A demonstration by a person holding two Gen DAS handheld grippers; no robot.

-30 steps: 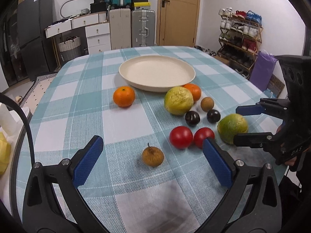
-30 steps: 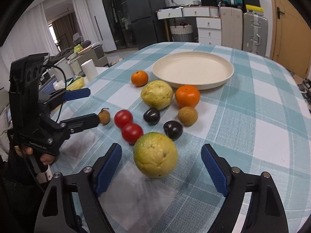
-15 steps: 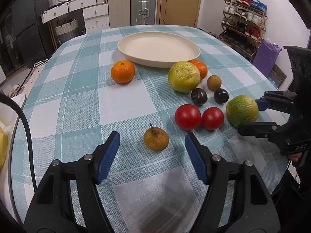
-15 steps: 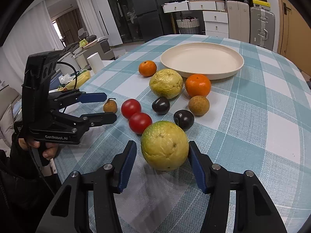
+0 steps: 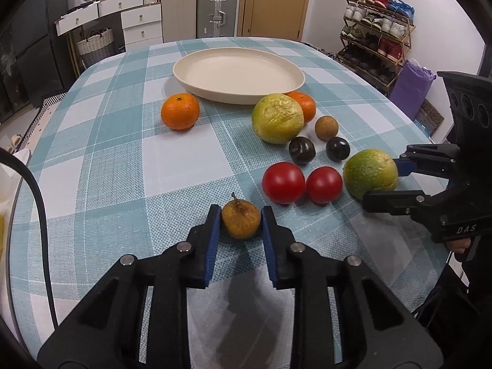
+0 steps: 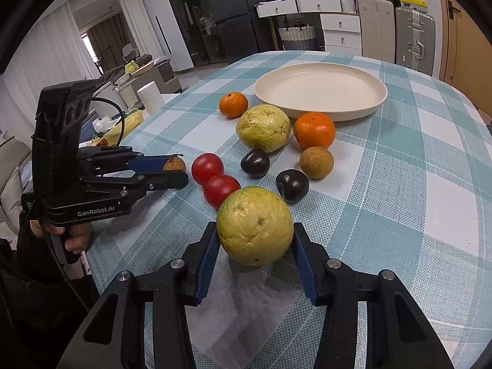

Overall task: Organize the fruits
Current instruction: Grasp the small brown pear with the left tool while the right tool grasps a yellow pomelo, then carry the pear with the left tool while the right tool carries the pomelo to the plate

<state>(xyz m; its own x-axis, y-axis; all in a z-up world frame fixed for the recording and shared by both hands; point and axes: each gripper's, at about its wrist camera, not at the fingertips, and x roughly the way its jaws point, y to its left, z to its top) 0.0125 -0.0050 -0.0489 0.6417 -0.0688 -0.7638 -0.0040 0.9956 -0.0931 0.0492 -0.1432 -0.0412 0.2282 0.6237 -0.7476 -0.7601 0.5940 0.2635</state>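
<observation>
My left gripper (image 5: 241, 215) is shut on a small brown stemmed fruit (image 5: 241, 219) resting on the checked tablecloth; both show in the right wrist view (image 6: 174, 164). My right gripper (image 6: 254, 233) is shut on a large yellow-green fruit (image 6: 255, 226), which also shows in the left wrist view (image 5: 370, 173). An empty cream plate (image 5: 238, 75) sits at the far middle of the table. In front of it lie two oranges (image 5: 180, 111), a second yellow-green fruit (image 5: 277, 118), a brown round fruit (image 5: 326, 127), two dark plums (image 5: 302, 150) and two red tomatoes (image 5: 283, 183).
The table's near edge (image 5: 18, 276) runs close on the left. A shoe rack (image 5: 376, 35) and a purple bag (image 5: 412, 84) stand at the right, drawers and suitcases (image 5: 216, 10) behind. A side surface with white cups (image 6: 150, 97) lies beyond the left edge.
Both grippers moved forward and closed: the left onto the small brown fruit, the right onto the large yellow-green fruit. The other fruits have not moved.
</observation>
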